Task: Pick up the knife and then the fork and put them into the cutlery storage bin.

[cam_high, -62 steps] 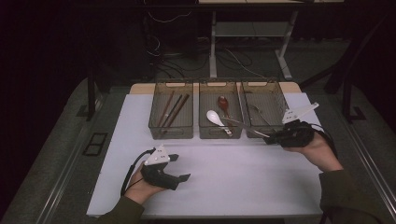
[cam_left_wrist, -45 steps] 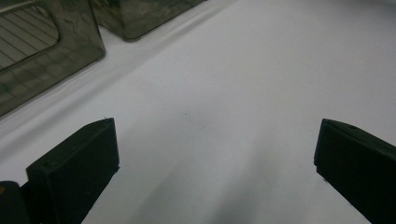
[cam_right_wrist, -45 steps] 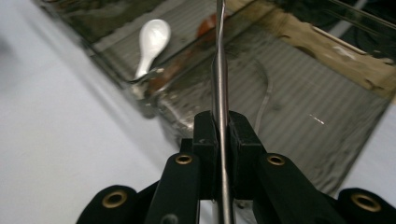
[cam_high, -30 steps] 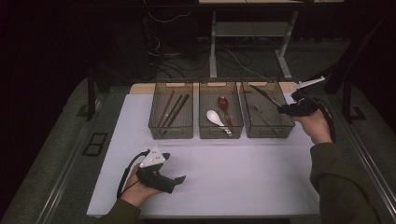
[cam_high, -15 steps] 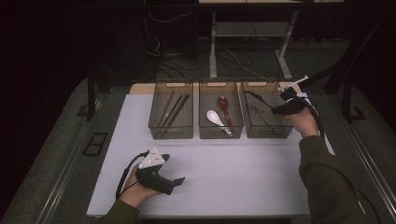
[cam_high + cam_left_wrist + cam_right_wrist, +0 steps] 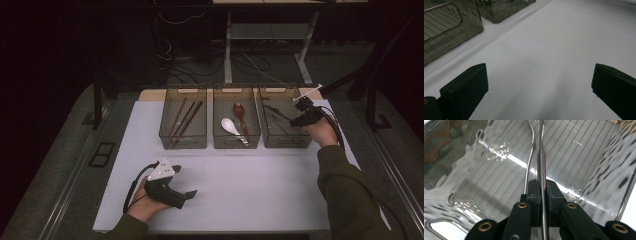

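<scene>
Right gripper [image 6: 541,192] has carried its metal utensil [image 6: 541,157] over the right bin [image 6: 280,142]

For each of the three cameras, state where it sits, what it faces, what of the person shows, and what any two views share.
High view: above the person's side, looking forward and down at the white table and three bins; both forearms, left claw, right claw.
Left gripper view: on the left claw, jaws apart, low over the table.
Right gripper view: on the right claw, shut on a metal utensil handle above the right bin.
Shared: the right bin appears in the high and right gripper views.
</scene>
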{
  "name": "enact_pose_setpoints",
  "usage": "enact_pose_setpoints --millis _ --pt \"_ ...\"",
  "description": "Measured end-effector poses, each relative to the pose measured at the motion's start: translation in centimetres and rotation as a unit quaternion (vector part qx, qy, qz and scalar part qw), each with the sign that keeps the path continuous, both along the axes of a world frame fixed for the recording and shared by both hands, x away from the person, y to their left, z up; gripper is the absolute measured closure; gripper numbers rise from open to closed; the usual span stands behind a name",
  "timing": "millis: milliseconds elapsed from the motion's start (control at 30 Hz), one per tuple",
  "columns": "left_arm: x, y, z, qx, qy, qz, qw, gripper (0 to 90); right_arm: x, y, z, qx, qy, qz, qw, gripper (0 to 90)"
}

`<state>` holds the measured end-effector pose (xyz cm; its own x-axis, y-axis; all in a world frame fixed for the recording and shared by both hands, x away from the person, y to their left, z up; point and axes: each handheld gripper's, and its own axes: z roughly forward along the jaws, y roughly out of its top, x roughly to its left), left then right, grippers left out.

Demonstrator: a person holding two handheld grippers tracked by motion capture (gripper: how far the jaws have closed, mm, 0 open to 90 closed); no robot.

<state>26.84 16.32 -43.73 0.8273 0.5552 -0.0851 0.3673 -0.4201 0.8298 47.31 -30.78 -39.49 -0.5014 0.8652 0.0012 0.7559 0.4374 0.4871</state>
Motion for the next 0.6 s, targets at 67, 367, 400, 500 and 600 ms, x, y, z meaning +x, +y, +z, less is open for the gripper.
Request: enact_pose_setpoints --millis 67,367,400,500,600 --pt "0.02 -0.02 -0.05 0.000 0.001 -0.002 1.0000 0.0 0.02 0.01 -0.06 0.001 0.001 -0.001 1.0000 82.1" --pt "-0.02 0.05 -0.06 -0.002 0.002 0.001 1.0000 1.4 -0.03 -0.02 -0.02 -0.004 -0.006 -0.001 1.0000 78.6" --pt "0.00 0.07 -0.05 -0.002 0.002 0.000 1.0000 1.4 -0.07 -0.03 0.11 -0.003 -0.009 -0.001 1.0000 77.8" --pt "0.05 0.08 -0.05 -0.002 0.002 0.000 1.0000 1.4 -0.18 -0.23 0.35 0.008 -0.012 -0.001 0.9999 75.3" --pt "0.13 0.07 -0.07 -0.002 0.002 0.001 1.0000 1.4 -0.33 -0.45 0.55 0.019 -0.018 -0.002 0.9997 70.5"
